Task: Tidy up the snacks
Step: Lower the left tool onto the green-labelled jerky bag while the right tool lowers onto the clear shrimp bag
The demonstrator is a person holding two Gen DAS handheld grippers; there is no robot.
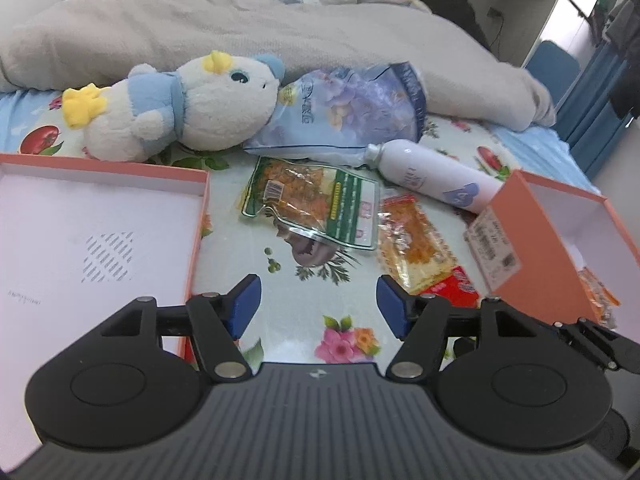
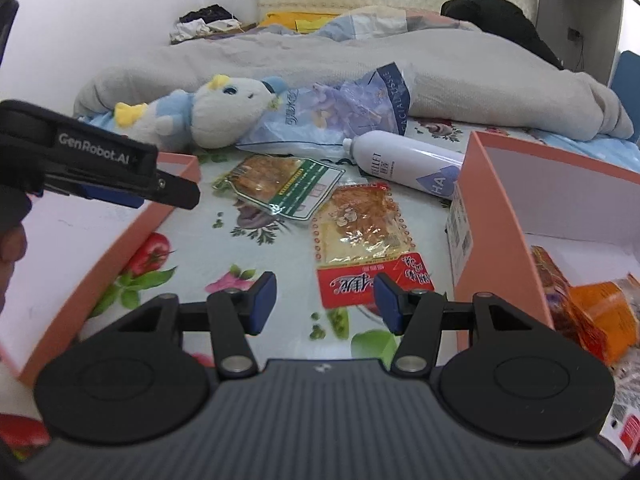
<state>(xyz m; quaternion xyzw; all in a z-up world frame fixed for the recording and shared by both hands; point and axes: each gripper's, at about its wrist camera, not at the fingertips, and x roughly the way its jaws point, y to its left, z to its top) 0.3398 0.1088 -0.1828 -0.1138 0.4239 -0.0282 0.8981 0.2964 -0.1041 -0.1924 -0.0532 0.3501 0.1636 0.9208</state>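
Everything sits on a bed w/ a smooth floral-print sheet; landmark = the green-label snack pouch, a flat, glossy clear-plastic pack of orange bits, mid-sheet.

Far left of the pouch: shallow orange cardboard lid, rectangular, matte white inside. Behind-left of the pouch: fluffy white-and-blue plush toy w/ yellow tufts, lying on its side. Directly behind the pouch: crinkly soft blue tissue pack, and past that a thick grey quilt, rumpled.

Right of the pouch, just beside it: red-edged snack packet, flat, shiny, see-through top, red printed band at the near end. Behind-right: smooth white cylindrical bottle lying down. Far right: deep orange cardboard box, white inner walls, w/ orange crinkly snack packs already inside.

Left gripper: black frame, blue pads, jaws apart, nothing between, over bare sheet near side of the pouch. Right gripper: jaws apart, empty, over the red packet's near end.
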